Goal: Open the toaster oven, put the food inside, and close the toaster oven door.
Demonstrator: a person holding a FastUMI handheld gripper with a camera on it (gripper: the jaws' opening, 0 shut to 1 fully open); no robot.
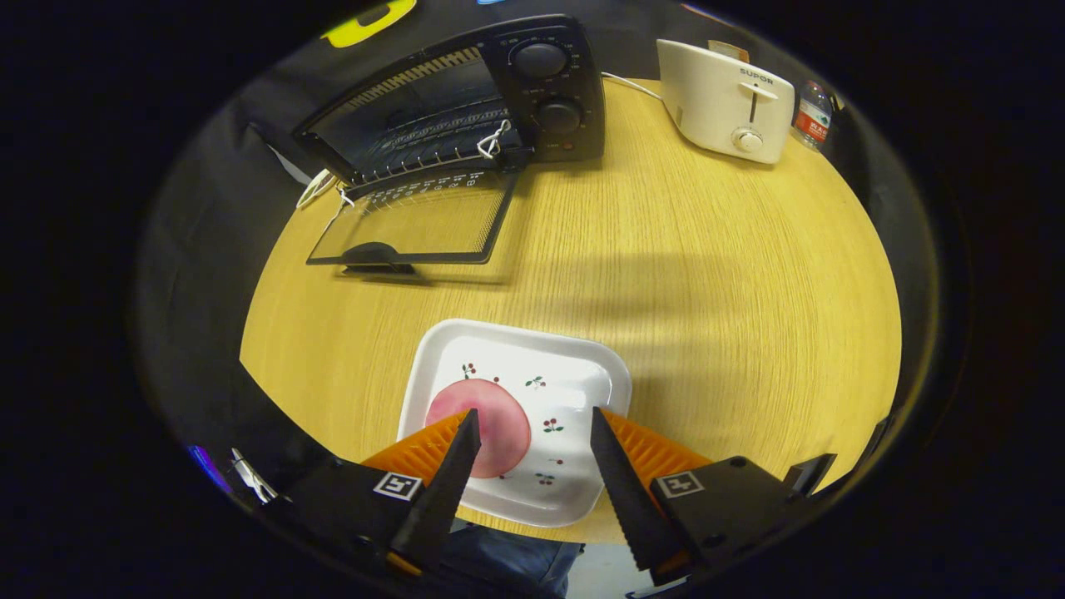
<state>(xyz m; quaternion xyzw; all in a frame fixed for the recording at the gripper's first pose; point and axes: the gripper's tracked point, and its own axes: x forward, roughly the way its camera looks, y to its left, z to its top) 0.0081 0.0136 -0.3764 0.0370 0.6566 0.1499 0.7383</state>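
Since the door (413,223) of the toaster oven (466,100) already lies folded down flat on the surface (682,266), the opening step looks done and the food is what remains to deal with. That food is one round pink slice (487,420), flat and thin, lying on the left half of a white square plate (582,366) at the near edge of the surface. The hand-held gripper (534,434) hovers over the plate with its fingers spread apart and nothing between them; the left finger crosses in front of the slice's near edge, while the right finger sits over the bare right part of the plate.

By its look, the slice should be light and soft, perhaps a little slick, and liable to bend or tear if pinched hard. Taking it across its edge, one finger sliding under the rim and the other above, seems the safest hold; a gentle squeeze would be enough. The glazed plate could slide if pushed.

Counting: one toaster oven at the far left with two knobs on its panel and one wire rack inside, one door, one plate, one slice. Far right stands one white pop-up toaster (725,100), and just beyond it one small bottle (812,112). The oven and the plate are well apart.
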